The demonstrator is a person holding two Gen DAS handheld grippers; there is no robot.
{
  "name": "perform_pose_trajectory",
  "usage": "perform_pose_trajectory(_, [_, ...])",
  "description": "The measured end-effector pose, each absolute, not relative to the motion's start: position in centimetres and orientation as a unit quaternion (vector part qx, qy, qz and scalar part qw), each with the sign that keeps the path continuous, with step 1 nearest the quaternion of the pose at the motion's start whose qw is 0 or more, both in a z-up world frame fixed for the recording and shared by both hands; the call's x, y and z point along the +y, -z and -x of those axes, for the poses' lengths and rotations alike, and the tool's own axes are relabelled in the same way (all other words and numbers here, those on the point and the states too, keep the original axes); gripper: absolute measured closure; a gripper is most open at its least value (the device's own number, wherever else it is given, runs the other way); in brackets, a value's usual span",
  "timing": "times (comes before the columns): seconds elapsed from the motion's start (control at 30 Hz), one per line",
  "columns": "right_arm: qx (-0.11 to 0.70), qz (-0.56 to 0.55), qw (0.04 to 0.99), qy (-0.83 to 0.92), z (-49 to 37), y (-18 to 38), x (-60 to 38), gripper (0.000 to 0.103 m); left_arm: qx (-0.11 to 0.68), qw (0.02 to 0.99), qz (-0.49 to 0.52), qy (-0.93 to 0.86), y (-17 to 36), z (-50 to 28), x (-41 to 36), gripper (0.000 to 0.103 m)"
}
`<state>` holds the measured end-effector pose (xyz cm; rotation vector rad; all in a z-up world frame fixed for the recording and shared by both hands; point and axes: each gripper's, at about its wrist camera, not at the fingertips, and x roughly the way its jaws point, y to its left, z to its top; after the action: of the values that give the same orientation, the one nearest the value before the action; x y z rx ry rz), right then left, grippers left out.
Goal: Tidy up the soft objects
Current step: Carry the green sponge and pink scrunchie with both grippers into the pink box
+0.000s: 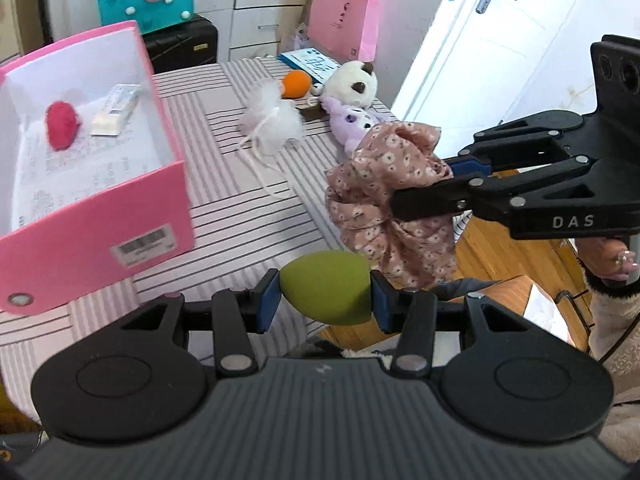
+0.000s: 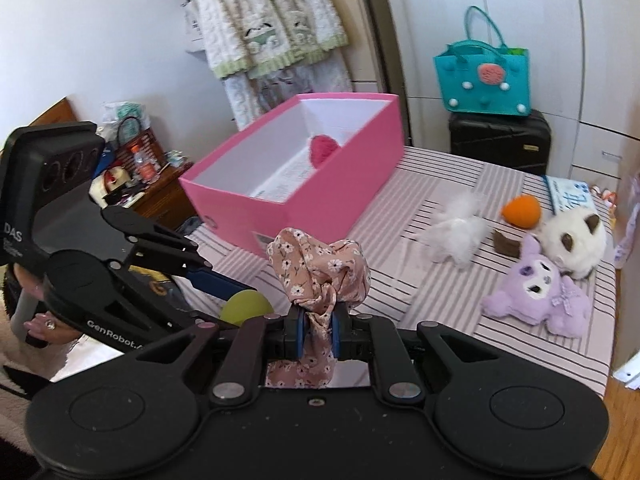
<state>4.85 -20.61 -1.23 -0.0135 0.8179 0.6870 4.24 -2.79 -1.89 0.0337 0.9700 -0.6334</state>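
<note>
My left gripper (image 1: 325, 298) is shut on a green egg-shaped sponge (image 1: 326, 288), held above the striped bed near its front edge. My right gripper (image 2: 319, 332) is shut on a pink floral scrunchie (image 2: 318, 272), which bunches above the pads and hangs below them. In the left wrist view that scrunchie (image 1: 384, 196) hangs at the right, pinched by the right gripper (image 1: 424, 188). The open pink box (image 1: 100, 216) stands on the bed to the left, with a red pompom (image 1: 61, 124) and a small white packet (image 1: 116, 108) inside. The green sponge (image 2: 244, 308) also shows left of the scrunchie.
On the bed (image 2: 420, 280) lie a white fluffy piece (image 2: 456, 232), an orange sponge (image 2: 520, 210), a purple plush (image 2: 540, 292) and a white plush (image 2: 572, 240). A teal bag (image 2: 482, 80) sits on a black suitcase (image 2: 500, 140). A pink paper bag (image 1: 346, 20) stands at the bed's far end.
</note>
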Motion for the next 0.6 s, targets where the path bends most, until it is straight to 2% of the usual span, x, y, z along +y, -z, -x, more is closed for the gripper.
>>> perform_pose_trajectory(0.2, [0.385,0.014,0.854,-0.350,-4.6,-0.4,-18.6,0.086,0.456,0.839,-0.002,0.297,-0.4,-3.5,0.1,0.057])
perform_pose_trajectory(0.43, [0.355,0.014,0.857,-0.373,-5.4,-2.4,-16.1,0.086,0.397,0.877,-0.018,0.271,-3.8,-3.1,3.2,0.057])
perform_pose_trajectory(0.6, [0.320,0.026,0.865,-0.385,-6.8,-3.9,-14.5,0.086,0.382,0.887,-0.024,0.260,-4.7,-4.4,4.6,0.057])
